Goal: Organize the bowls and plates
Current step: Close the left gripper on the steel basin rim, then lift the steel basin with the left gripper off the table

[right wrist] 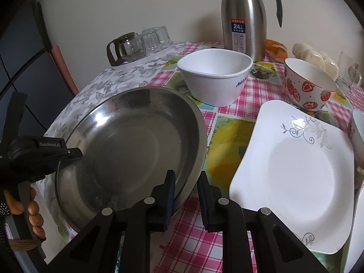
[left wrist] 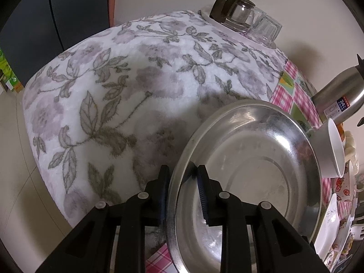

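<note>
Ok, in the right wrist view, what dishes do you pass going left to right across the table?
Steel pan held at its left rim by the left gripper → white bowl → square plate with the strawberry bowl behind it.

Taking the steel plate (right wrist: 127, 145) as the landmark: to its left the floral towel (left wrist: 109, 95) lies bare and open to a gripper, right up to the tray of upturned glasses (right wrist: 145, 43) at the far edge. Behind it stands the white bowl (right wrist: 215, 75), close by. To its right a strip of checked cloth (right wrist: 225, 141) separates it from the square plate (right wrist: 295, 173), with the strawberry bowl (right wrist: 307, 84) and thermos (right wrist: 244, 18) crowding beyond.
</note>
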`<state>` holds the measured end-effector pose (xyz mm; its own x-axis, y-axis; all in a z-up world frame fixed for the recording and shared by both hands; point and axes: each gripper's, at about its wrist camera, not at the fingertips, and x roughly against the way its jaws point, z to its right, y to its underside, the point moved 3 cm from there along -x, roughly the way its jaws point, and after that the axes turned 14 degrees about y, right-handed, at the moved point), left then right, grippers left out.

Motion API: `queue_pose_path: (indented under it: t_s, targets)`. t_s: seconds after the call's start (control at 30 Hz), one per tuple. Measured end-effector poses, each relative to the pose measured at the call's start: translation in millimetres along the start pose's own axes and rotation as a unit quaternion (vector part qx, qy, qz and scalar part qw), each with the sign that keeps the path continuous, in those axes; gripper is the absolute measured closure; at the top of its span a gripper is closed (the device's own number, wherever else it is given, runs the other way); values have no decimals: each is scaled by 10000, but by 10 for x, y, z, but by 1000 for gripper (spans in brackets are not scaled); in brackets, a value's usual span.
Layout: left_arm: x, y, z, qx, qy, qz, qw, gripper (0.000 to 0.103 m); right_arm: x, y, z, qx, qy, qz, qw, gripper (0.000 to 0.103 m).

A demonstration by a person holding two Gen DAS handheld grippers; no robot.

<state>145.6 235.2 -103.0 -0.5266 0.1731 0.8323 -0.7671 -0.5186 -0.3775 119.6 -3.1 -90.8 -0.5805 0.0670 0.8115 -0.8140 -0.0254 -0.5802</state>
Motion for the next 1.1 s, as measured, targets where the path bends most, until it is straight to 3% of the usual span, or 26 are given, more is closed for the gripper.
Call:
queue_pose_path:
  t_s: [0.13, 0.3, 0.57, 1.1]
  targets:
    - [-4, -3, 8, -56, 54, 2, 10000, 77, 4, 3, 10, -3, -38, 15, 10000, 82]
    - [40, -9, -48, 80, 478, -25, 9988, 77, 61, -23, 28, -11, -67, 50, 10000, 82]
    - [175, 1, 29, 24, 627, 72, 9980, 77, 222, -106, 65, -45, -123, 234, 9996, 82]
    - [828, -45, 438, -415, 1002, 797, 9909, 77, 741, -308, 237, -74, -171, 793, 9967, 81]
